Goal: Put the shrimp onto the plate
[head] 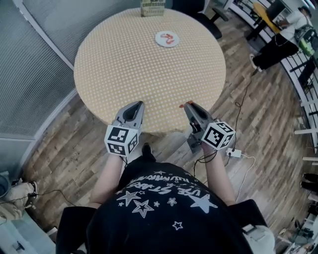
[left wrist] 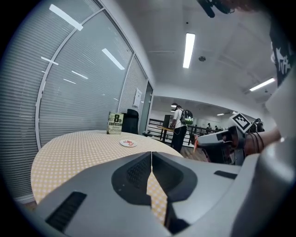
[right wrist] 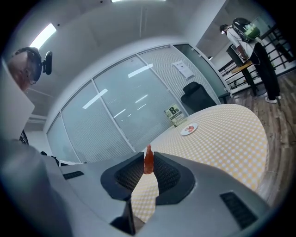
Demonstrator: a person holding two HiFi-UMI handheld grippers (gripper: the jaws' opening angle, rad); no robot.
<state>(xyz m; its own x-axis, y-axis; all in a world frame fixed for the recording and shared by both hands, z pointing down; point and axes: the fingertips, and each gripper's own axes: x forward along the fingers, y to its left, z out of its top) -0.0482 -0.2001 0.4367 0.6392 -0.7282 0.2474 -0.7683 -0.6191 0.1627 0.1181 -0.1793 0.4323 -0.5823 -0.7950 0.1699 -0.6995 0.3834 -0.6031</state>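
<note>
Shrimp (head: 182, 105), head view: pinched at the tip of my right gripper (head: 188, 106), over the near edge of the surface (head: 149, 84). The plate (head: 167, 38) is well apart, straight ahead at the far side.

Left gripper view: left gripper (left wrist: 151, 156) jaws are pressed together with nothing between them.

Right gripper view: jaws clamp the shrimp, long axis upright, one end poking above them.

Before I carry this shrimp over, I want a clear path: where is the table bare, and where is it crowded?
Most of the table is bare: the wide stretch from its near edge to the plate, and both sides. Only the far edge is crowded: the plate, already holding shrimp, sits near the sign card.
</note>
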